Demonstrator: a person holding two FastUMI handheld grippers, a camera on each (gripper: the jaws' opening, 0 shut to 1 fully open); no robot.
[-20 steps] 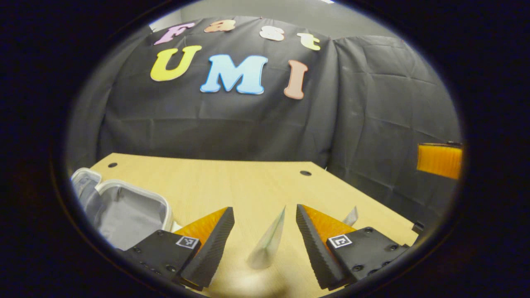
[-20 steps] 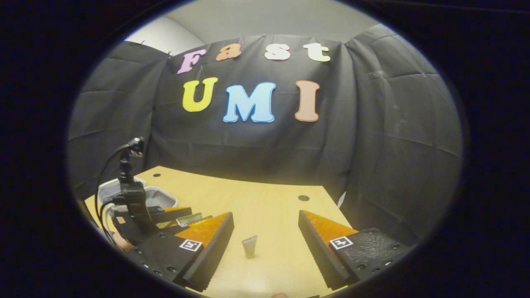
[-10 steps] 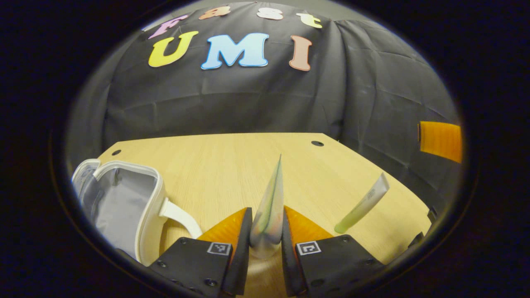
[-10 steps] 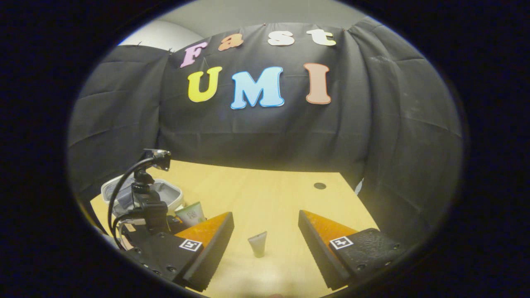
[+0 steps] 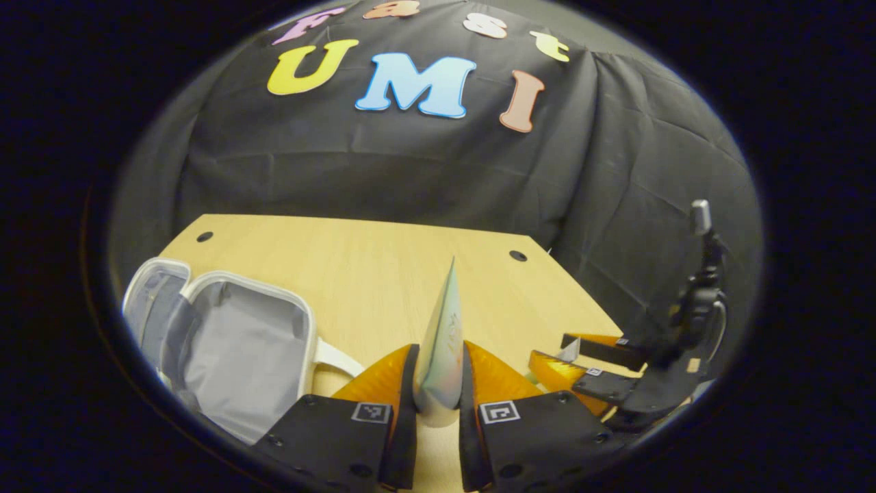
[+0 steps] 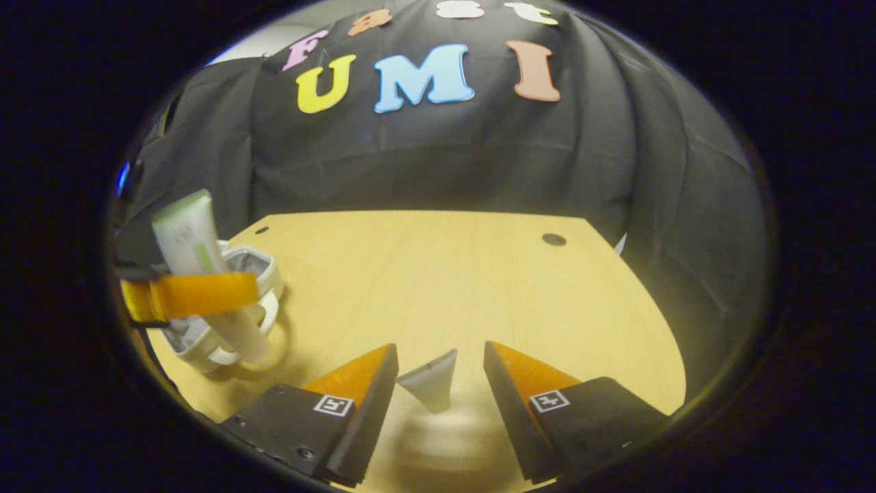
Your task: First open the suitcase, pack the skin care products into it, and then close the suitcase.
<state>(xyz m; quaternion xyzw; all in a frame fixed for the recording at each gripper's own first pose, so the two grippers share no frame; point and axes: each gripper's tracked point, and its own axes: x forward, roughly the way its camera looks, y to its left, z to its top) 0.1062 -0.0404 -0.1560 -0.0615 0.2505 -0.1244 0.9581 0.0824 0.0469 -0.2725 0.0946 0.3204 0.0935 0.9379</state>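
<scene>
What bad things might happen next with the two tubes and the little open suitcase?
1. The left gripper pinches the big tube only near its lower end, so the tube might tip or slip on the way to the open suitcase.
2. The small tube lies between the open fingers of the right gripper; closing badly could push it away across the table.
3. The grippers are close together and might bump.

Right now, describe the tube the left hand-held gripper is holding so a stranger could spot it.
On the wooden table an open white suitcase sits at the left. Just in front of it the left hand-held gripper clamps a pale tube, raised upright. It is larger than the small grey tube lying between the right hand-held gripper's open fingers.
</scene>
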